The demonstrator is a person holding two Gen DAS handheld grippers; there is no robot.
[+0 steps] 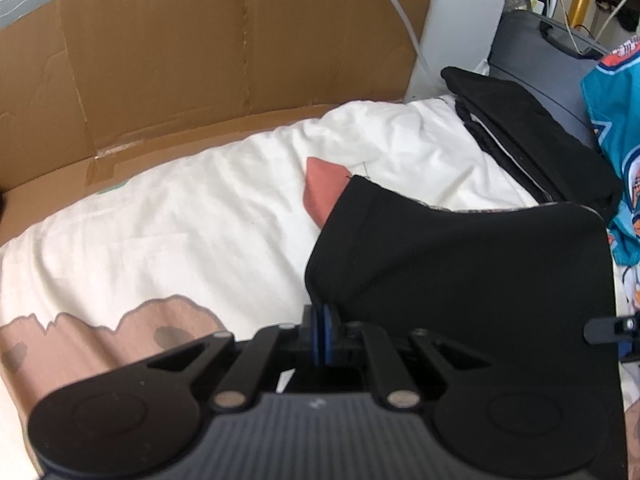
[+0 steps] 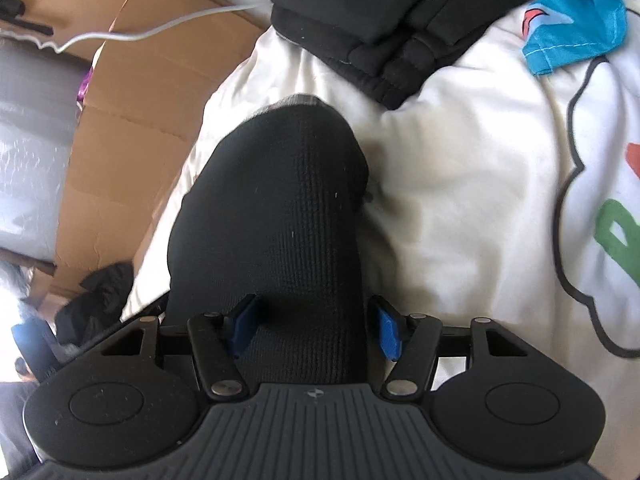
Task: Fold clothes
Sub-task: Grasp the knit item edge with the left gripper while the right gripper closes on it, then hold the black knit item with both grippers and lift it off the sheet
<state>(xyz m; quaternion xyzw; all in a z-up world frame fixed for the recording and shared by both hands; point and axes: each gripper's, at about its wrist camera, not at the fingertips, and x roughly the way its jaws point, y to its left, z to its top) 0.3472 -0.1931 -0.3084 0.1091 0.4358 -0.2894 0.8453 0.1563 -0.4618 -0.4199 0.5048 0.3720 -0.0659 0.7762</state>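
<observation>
A black knit garment [image 1: 460, 272] hangs over the white printed duvet [image 1: 180, 232]. In the left wrist view my left gripper [image 1: 322, 320] is shut on the garment's lower left edge, its blue pads pressed together. The cloth stretches from there to the right, where a tip of my right gripper [image 1: 608, 328] shows past its edge. In the right wrist view the same ribbed black garment [image 2: 280, 208] runs lengthwise between the jaws of my right gripper [image 2: 316, 324]. Those jaws stand wide apart. The left pad [image 2: 244, 322] lies against the cloth and the right pad [image 2: 388, 330] stands just off it.
A folded stack of black clothes [image 1: 532, 136] [image 2: 384, 20] lies at the far end of the duvet [image 2: 460, 200], beside a teal printed jersey [image 1: 616, 120] [image 2: 576, 12]. Flattened cardboard [image 1: 200, 60] [image 2: 132, 120] borders the bed on the left, with a white cable [image 2: 160, 30] across it.
</observation>
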